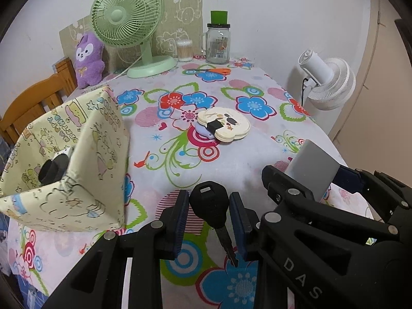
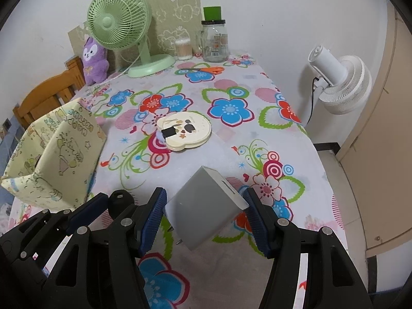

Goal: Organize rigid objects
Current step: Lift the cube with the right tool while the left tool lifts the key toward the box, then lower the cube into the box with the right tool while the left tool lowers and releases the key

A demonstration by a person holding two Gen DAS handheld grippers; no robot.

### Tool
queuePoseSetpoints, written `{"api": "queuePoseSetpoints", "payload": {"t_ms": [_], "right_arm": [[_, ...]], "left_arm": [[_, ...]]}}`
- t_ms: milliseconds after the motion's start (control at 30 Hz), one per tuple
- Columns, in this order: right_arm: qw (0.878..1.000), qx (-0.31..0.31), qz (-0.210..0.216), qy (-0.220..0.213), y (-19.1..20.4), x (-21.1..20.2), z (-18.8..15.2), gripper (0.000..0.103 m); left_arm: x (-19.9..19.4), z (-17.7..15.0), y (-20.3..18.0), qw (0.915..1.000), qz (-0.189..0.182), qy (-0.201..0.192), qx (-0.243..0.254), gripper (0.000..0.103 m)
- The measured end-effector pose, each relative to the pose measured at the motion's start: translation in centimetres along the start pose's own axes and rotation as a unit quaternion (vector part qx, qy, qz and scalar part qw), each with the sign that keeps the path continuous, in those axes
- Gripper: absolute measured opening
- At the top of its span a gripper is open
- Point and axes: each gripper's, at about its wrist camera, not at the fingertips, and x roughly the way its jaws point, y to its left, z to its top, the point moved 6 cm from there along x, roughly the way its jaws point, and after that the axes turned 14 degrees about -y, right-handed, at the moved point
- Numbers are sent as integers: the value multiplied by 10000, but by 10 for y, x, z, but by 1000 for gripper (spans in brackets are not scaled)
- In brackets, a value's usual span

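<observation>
A black-headed key [image 1: 211, 207] lies on the flowered tablecloth between the fingers of my left gripper [image 1: 209, 222], which is open around it with small gaps on both sides. My right gripper [image 2: 204, 220] has its pads against a grey and white plug adapter [image 2: 206, 207], tilted, with its prongs down. The adapter shows in the left wrist view [image 1: 311, 168] too. A yellow patterned fabric bin [image 1: 69, 159] stands at the left with a black and white object [image 1: 54, 168] inside. A cream compact [image 1: 225, 123] lies mid-table on a lilac item.
At the back stand a green desk fan [image 1: 128, 18], a purple plush [image 1: 88, 59], a cotton swab jar [image 1: 185, 50], a glass jar with a green cup on top [image 1: 218, 43] and orange scissors [image 1: 213, 71]. A white fan [image 1: 327, 82] is beyond the right edge, a wooden chair [image 1: 31, 105] at left.
</observation>
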Motion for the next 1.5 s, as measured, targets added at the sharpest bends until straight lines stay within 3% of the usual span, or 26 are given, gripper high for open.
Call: {"api": "queuePoseSetpoints", "payload": {"t_ms": [867, 1500], "right_arm": [[9997, 10, 20, -234, 20, -44, 27, 64], [9990, -141, 250, -351, 61, -52, 53, 64]], "left_arm": [[-43, 26, 13, 9997, 15, -213, 75, 32], [-60, 48, 51, 9991, 234, -343, -15, 32]]}}
